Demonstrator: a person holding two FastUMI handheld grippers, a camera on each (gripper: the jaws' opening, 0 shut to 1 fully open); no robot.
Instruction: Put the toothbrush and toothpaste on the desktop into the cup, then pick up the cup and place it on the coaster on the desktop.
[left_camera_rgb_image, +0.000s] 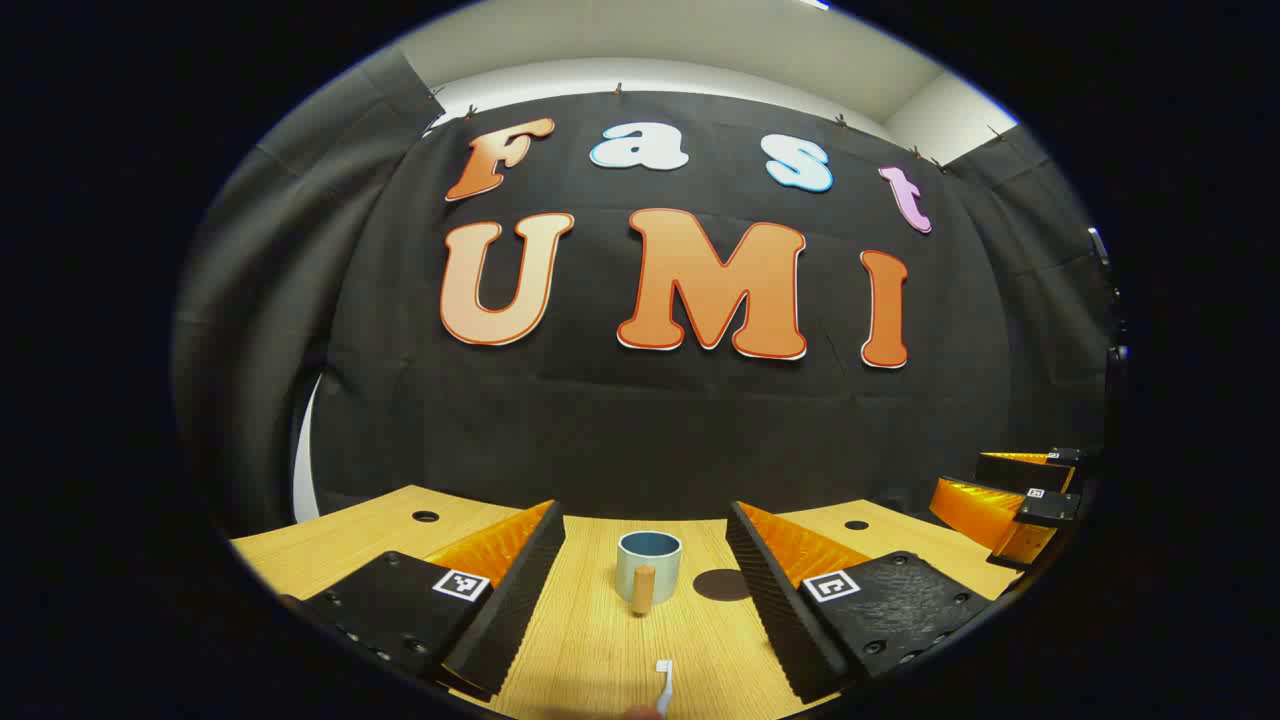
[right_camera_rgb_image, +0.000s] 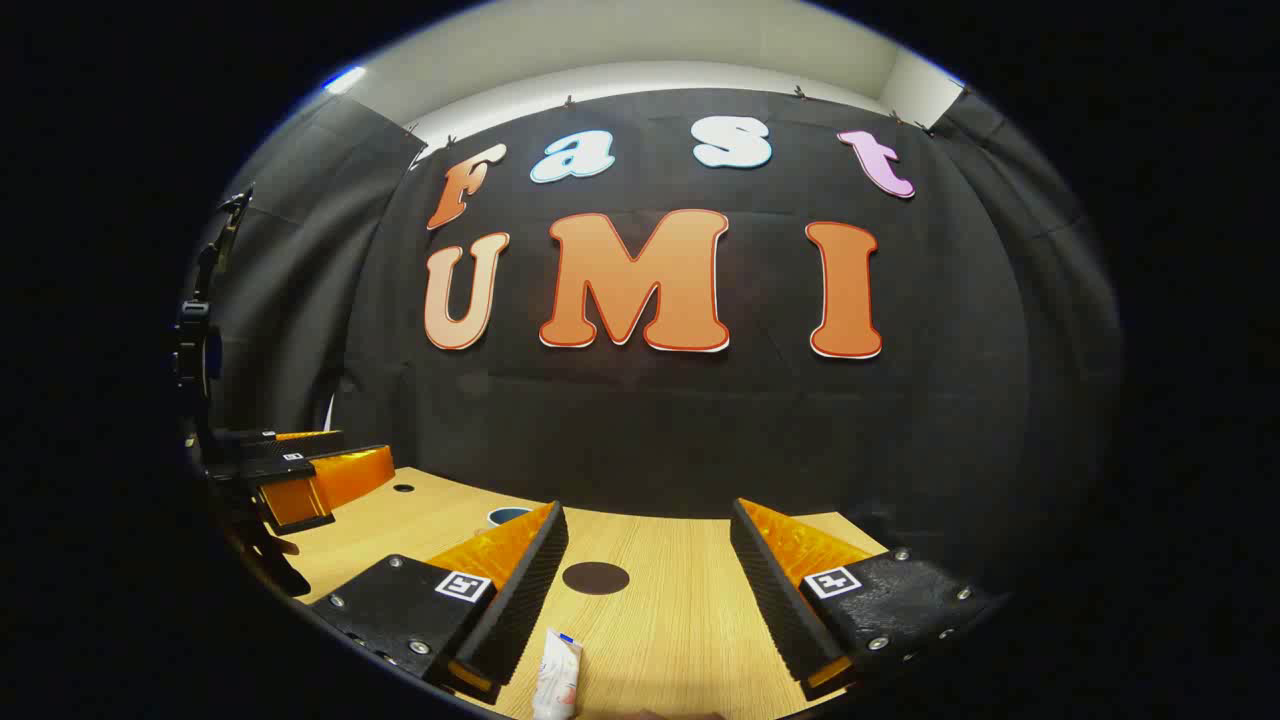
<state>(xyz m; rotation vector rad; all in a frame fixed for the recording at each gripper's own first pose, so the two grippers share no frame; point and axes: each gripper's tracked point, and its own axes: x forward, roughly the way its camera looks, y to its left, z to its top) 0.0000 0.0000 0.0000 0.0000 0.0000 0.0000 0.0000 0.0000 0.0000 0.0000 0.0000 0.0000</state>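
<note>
left gripper view: the left gripper (left_camera_rgb_image: 645, 600) hangs spread wide over the table (left_camera_rgb_image: 590, 650), the cup (left_camera_rgb_image: 648, 567) straight ahead between its fingers. the toothbrush (left_camera_rgb_image: 662, 684) lies nearer than the cup; the dark coaster (left_camera_rgb_image: 722, 585) sits just beside the cup. in the right gripper view the right gripper (right_camera_rgb_image: 648, 590) is also spread, the toothpaste (right_camera_rgb_image: 558, 676) well short of the cup (right_camera_rgb_image: 508, 516).

Right hand-held gripper (right_camera_rgb_image: 648, 600) fingers spread, toothpaste (right_camera_rgb_image: 557, 676) near its left finger, dark coaster (right_camera_rgb_image: 595, 577) on wooden desktop (right_camera_rgb_image: 670, 620) ahead
</note>
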